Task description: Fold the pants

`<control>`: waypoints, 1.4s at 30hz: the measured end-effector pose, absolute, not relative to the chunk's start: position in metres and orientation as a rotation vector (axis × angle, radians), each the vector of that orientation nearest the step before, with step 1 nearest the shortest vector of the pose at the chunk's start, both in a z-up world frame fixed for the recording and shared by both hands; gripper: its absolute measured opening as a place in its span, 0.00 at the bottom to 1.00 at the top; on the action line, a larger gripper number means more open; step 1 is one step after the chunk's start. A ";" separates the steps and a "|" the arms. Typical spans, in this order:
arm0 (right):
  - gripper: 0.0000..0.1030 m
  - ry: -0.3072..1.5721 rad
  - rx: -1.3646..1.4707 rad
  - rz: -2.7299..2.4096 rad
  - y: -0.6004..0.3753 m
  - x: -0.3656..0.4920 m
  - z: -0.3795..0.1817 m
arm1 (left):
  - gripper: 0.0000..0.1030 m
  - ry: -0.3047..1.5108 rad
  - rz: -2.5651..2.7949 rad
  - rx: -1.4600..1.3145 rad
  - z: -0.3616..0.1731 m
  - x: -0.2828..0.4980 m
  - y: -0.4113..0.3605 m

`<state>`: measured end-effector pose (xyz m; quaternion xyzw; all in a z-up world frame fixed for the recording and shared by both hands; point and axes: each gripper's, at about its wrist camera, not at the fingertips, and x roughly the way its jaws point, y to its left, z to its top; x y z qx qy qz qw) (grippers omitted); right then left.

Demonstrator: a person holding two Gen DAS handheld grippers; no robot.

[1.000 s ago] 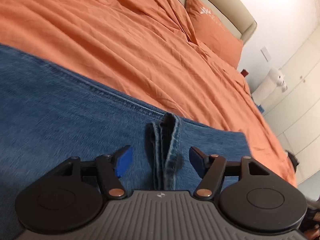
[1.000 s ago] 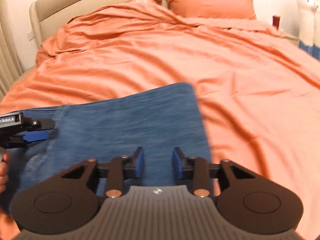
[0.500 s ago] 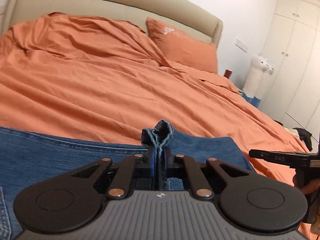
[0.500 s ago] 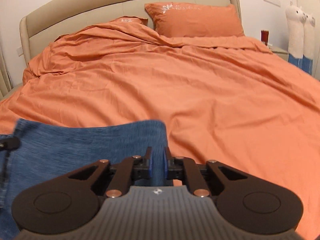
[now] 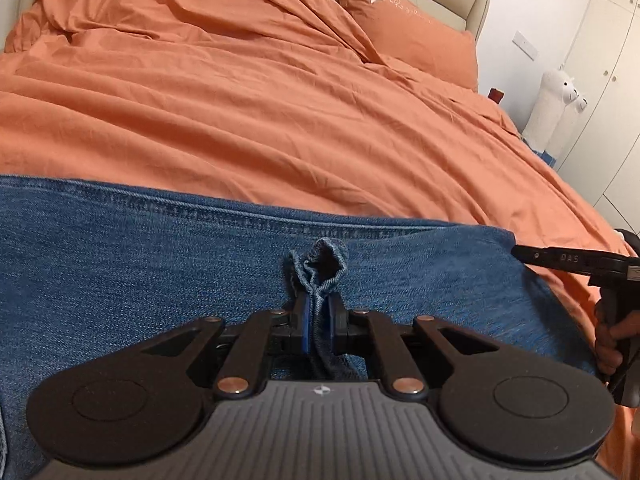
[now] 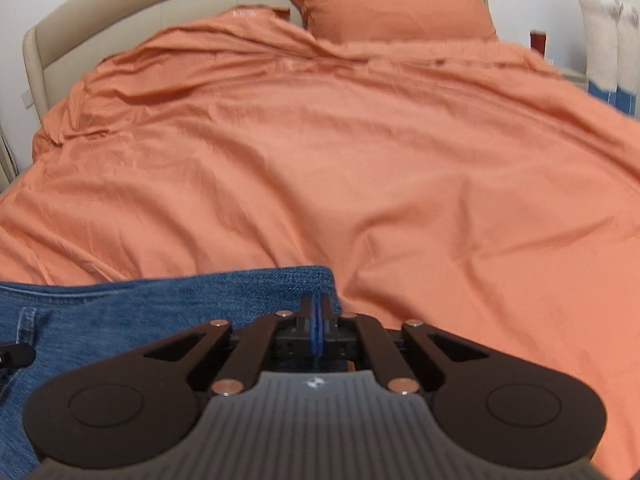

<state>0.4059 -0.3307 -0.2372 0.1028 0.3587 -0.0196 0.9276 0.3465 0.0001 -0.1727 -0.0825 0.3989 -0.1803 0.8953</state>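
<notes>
Both tongs are closed on the blue denim pants (image 5: 160, 264), which lie flat on the bed with the orange cotton cover (image 5: 260, 112), directly under and in front of them. Left tongs (image 5: 319, 318) pinch a bunched hem of denim that stands up between the fingers. Right tongs (image 6: 317, 320) clamp the corner edge of the cloth. I judge that two grips on one border let the person lift it evenly for a fold.
</notes>
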 end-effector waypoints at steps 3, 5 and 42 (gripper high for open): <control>0.00 0.767 0.220 -0.038 -0.332 0.410 -0.247 | 0.10 0.836 -0.377 -0.153 -0.171 0.347 -0.003; 0.00 0.764 0.194 -0.043 -0.329 0.408 -0.244 | 0.15 0.832 -0.369 -0.136 -0.166 0.346 -0.005; 0.02 0.783 0.038 0.193 -0.254 0.264 -0.190 | 0.52 0.967 -0.166 -0.156 -0.086 0.271 0.066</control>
